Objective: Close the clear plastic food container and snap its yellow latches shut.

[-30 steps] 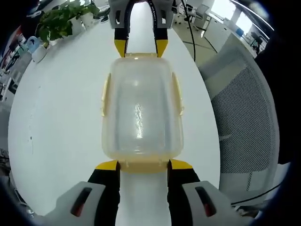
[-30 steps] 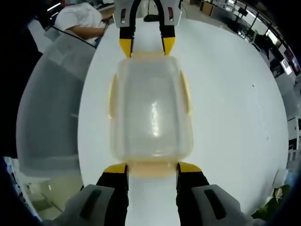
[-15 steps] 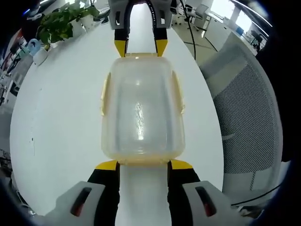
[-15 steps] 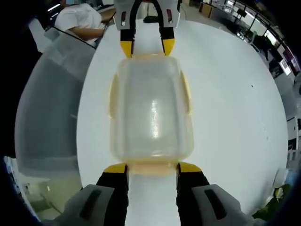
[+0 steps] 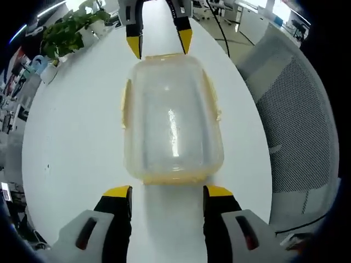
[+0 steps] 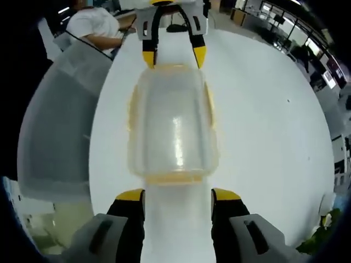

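The clear plastic container (image 5: 173, 118) stands lid-on on the white table (image 5: 71, 126), also seen in the right gripper view as the container (image 6: 173, 126). Yellow latches (image 5: 125, 104) lie flat along its long sides, and another yellow latch (image 6: 175, 178) runs along the near end. My left gripper (image 5: 168, 192) is open, its yellow tips a short gap back from the near end. At the far end the right gripper (image 5: 159, 43) is open too. From its own view the right gripper (image 6: 178, 194) stands just short of the container, facing the left gripper (image 6: 174, 56).
A grey mesh chair (image 5: 296, 120) stands at the table's edge, also seen as the chair (image 6: 52, 126). Potted plants (image 5: 66, 24) sit at the table's far corner. A person in a white shirt (image 6: 93, 24) sits beyond the table.
Both grippers have drawn back from the container's ends, where their tips were touching the end latches. Both pairs of jaws have spread slightly wider. The container has stayed put.
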Action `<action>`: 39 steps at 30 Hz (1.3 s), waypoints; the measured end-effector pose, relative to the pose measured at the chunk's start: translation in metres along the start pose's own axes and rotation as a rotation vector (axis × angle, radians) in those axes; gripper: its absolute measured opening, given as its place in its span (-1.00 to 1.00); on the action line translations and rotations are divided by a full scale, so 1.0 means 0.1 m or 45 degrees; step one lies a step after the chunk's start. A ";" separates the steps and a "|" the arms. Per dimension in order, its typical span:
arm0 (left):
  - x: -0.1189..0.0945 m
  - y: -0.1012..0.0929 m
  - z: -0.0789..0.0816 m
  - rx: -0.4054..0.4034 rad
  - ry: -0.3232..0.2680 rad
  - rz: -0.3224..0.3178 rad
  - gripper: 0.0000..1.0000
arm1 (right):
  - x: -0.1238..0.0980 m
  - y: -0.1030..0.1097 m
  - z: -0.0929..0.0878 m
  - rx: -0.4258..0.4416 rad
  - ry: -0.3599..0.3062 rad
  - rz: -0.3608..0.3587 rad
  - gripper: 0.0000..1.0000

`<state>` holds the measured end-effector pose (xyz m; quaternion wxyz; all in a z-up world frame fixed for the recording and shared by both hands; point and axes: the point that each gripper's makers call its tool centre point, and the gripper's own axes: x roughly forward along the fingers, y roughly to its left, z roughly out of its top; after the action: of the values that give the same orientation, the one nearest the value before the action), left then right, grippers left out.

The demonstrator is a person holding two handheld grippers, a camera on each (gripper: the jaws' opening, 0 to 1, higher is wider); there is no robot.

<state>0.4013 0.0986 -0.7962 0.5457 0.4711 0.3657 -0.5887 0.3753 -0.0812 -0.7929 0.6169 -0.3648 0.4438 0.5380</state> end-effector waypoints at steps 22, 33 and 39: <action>-0.07 -0.04 0.01 -0.146 -0.024 -0.052 -0.10 | -0.01 0.06 0.07 0.158 -0.028 0.012 -0.17; -0.13 -0.08 0.07 -0.634 -0.121 -0.157 -0.10 | -0.09 -0.10 0.11 0.521 -0.163 -0.031 -0.11; -0.12 -0.05 0.14 -0.984 -0.212 -0.196 -0.10 | -0.09 -0.09 0.14 0.753 -0.254 -0.004 -0.16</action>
<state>0.3940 0.0901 -0.7808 0.6648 0.1533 0.5488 -0.4831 0.3863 -0.0726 -0.7804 0.7377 -0.1156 0.5178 0.4176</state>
